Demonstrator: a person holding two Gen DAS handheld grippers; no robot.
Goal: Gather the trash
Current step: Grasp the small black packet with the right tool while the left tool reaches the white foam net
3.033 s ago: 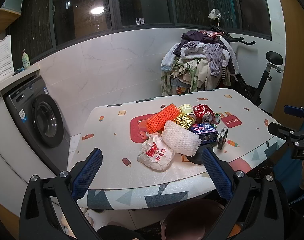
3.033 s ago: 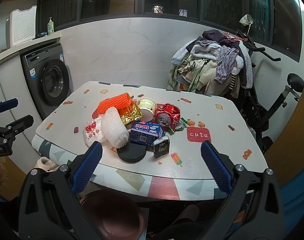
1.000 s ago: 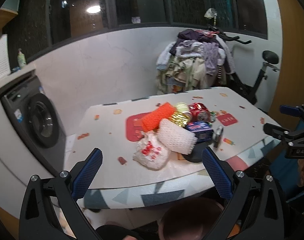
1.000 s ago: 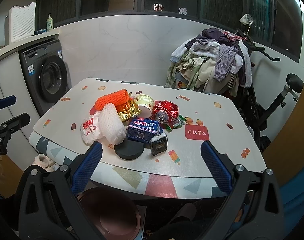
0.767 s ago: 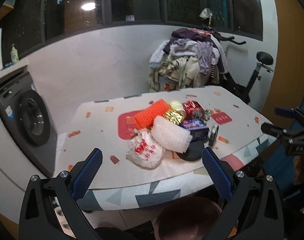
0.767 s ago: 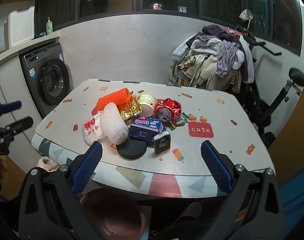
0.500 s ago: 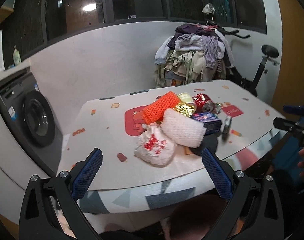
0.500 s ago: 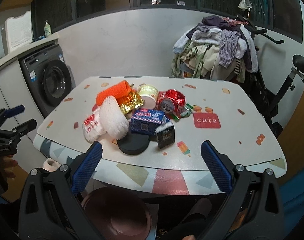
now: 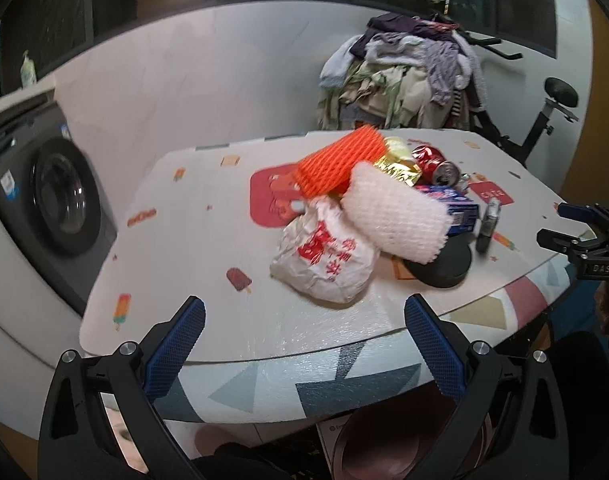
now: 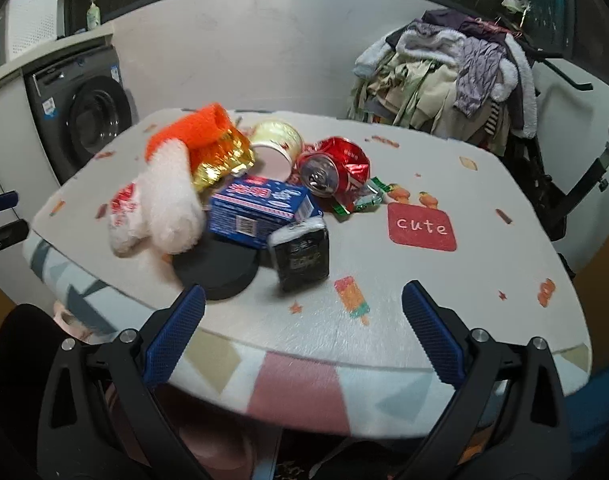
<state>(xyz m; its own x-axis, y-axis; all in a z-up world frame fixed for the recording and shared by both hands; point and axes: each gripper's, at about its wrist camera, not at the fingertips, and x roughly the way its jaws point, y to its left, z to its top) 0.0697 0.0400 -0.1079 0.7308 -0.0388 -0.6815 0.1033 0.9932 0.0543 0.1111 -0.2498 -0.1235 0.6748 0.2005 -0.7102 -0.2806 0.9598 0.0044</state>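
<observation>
Left wrist view: my left tongs [image 9: 304, 344] hang spread wide and empty over the near edge of the desk [image 9: 192, 216]. The trash sits heaped in the middle of the desk: a crumpled white bag with red print [image 9: 324, 256] nearest me, a white foam net [image 9: 396, 212] leaning on it, an orange foam net [image 9: 340, 160] behind, and a black round lid [image 9: 444, 264] to the right. My right tongs [image 9: 576, 228] show at the far right edge, beside the desk.

From the right wrist, my right tongs [image 10: 302, 334] are also wide apart, gripping nothing, short of the pile. Nearest them lie the lid and a small black packet [image 10: 302, 252] standing tilted, touching a blue box [image 10: 260, 210]. Behind those are a crushed red can [image 10: 336, 170], a pale paper cup [image 10: 276, 144] on its side, gold foil [image 10: 220, 160] and green wrappers [image 10: 360, 200].
</observation>
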